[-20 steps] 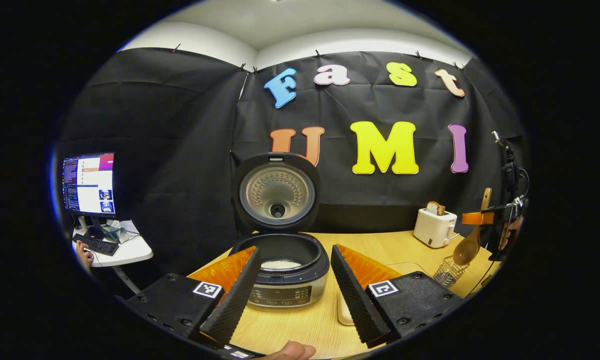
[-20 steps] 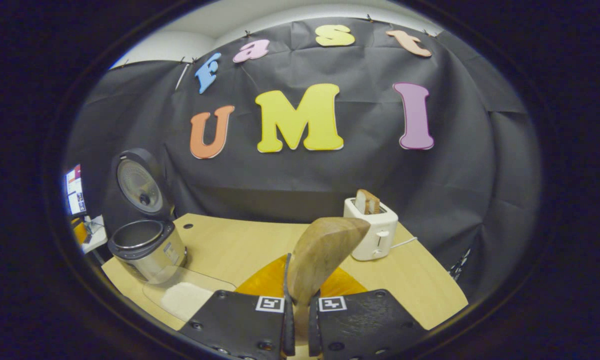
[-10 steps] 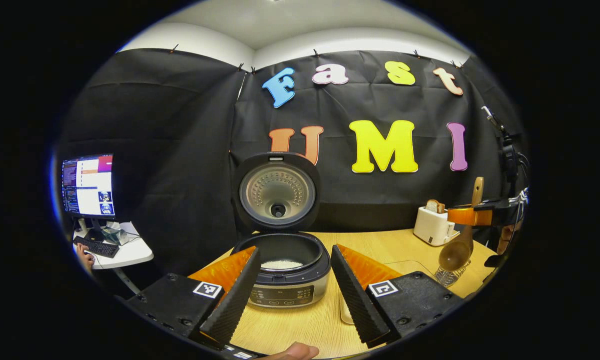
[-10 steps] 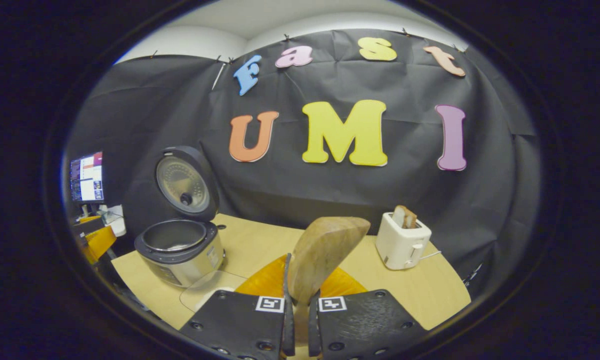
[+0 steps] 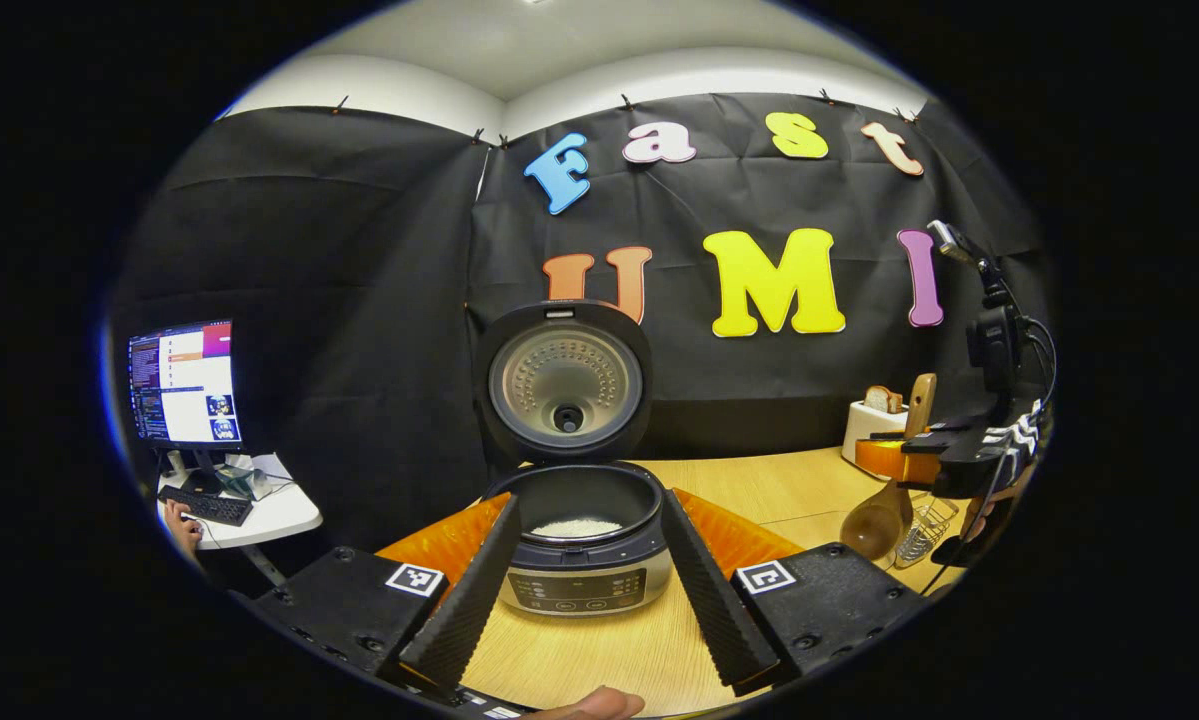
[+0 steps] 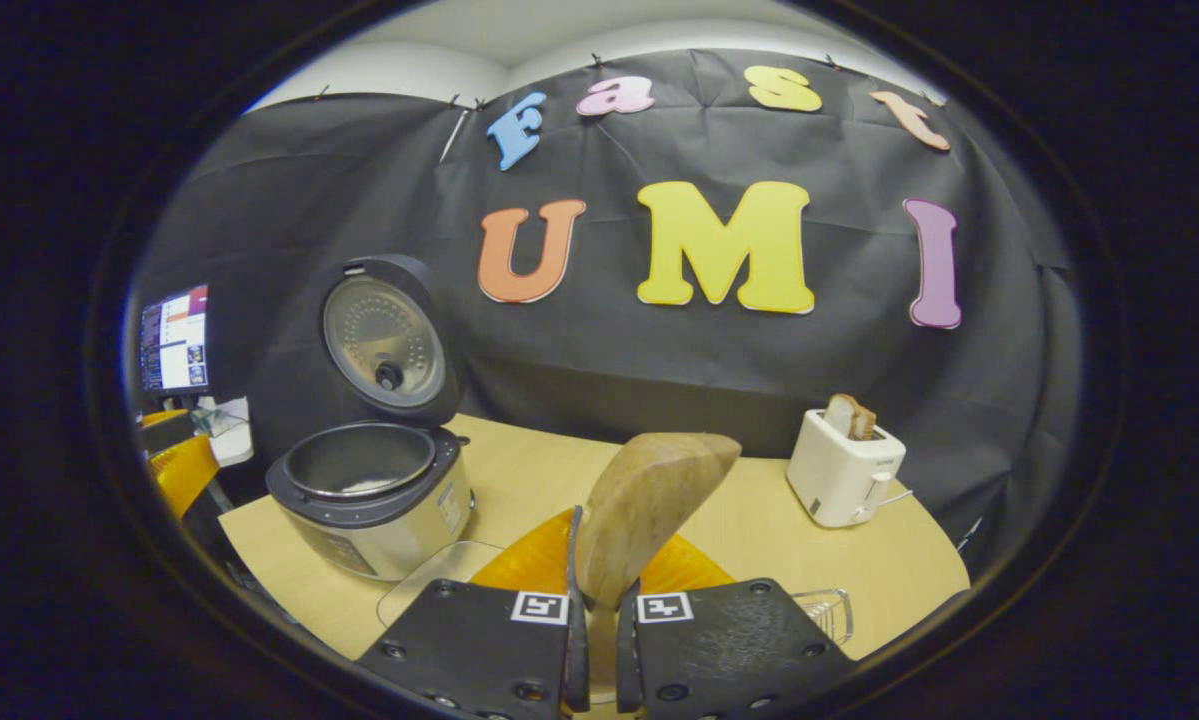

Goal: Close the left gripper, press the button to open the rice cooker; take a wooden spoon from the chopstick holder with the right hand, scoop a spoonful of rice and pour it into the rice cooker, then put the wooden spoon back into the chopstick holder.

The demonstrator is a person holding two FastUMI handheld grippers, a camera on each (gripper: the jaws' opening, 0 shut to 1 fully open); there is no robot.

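So your right gripper [image 6: 597,640], clamped on the brown wooden spoon [image 6: 649,505], has swung back above the wire chopstick holder [image 5: 924,528] right of the open black-and-silver rice cooker [image 5: 581,530], rice inside; drop it in. Left gripper [image 5: 584,570] gapes empty.

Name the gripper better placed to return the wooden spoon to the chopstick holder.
Right. The right gripper is shut on the wooden spoon, close by the chopstick holder. The left gripper is open, facing the rice cooker.

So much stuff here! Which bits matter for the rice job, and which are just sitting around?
In use:
- rice cooker, lid open
- wooden spoon, held in the right claw
- wire chopstick holder
- left claw, open

Just lying about:
- toaster
- monitor
- keyboard
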